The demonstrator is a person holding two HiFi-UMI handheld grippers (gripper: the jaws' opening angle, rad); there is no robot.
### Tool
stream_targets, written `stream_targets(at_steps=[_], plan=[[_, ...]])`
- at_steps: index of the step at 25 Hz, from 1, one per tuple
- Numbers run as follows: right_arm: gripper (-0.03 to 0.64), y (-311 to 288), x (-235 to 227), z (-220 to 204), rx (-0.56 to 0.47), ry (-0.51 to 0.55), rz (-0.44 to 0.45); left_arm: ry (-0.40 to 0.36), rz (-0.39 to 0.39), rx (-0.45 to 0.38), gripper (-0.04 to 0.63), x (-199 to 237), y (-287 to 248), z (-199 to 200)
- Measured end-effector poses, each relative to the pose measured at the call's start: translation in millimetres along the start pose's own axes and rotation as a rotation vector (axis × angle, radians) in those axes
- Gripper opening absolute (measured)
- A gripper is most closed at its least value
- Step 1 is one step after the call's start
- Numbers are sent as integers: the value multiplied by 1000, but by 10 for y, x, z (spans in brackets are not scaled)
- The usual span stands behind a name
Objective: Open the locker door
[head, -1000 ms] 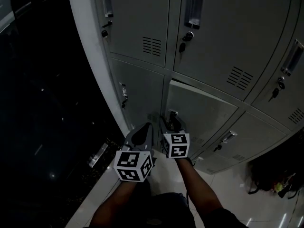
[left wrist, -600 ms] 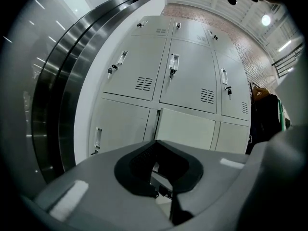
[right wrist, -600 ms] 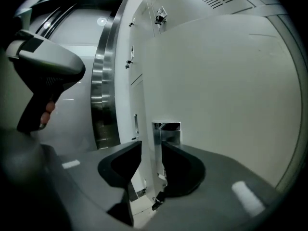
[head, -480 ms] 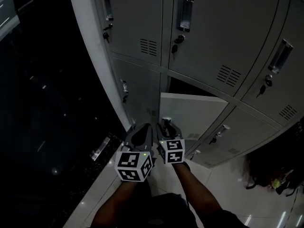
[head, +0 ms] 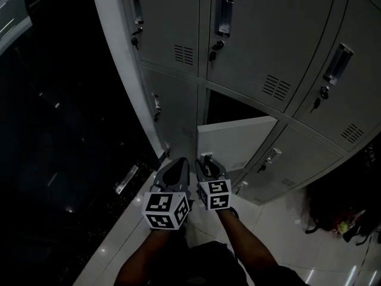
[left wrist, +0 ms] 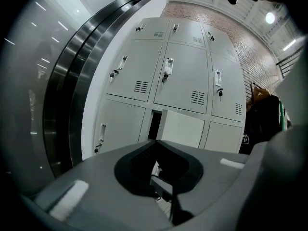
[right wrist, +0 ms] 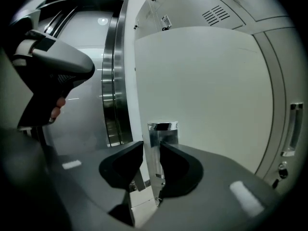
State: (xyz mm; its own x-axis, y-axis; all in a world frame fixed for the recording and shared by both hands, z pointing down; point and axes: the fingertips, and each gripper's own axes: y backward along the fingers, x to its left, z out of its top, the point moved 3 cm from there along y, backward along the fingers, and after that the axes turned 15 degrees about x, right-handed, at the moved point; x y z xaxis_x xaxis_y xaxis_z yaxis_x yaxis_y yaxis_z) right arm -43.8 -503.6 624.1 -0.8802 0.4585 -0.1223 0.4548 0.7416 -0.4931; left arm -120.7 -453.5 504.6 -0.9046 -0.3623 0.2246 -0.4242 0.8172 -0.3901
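Just one open locker door.

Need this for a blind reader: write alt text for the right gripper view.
The right claw, its jaws just closing, clamps the chrome handle of a pale locker door swung open. The left claw shows at upper left, before a steel-trimmed wall.

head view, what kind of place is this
Likely a locker area in a workplace or public building: a bank of grey metal lockers with keys in the locks, a glossy tiled floor, and bags left beside them.
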Motion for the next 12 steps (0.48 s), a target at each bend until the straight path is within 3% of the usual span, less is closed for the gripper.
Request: stream_targets(at_steps=[12], plan=[[91,681,72,-327,51,35,11,5,-4,26,6,-499,306,-70]])
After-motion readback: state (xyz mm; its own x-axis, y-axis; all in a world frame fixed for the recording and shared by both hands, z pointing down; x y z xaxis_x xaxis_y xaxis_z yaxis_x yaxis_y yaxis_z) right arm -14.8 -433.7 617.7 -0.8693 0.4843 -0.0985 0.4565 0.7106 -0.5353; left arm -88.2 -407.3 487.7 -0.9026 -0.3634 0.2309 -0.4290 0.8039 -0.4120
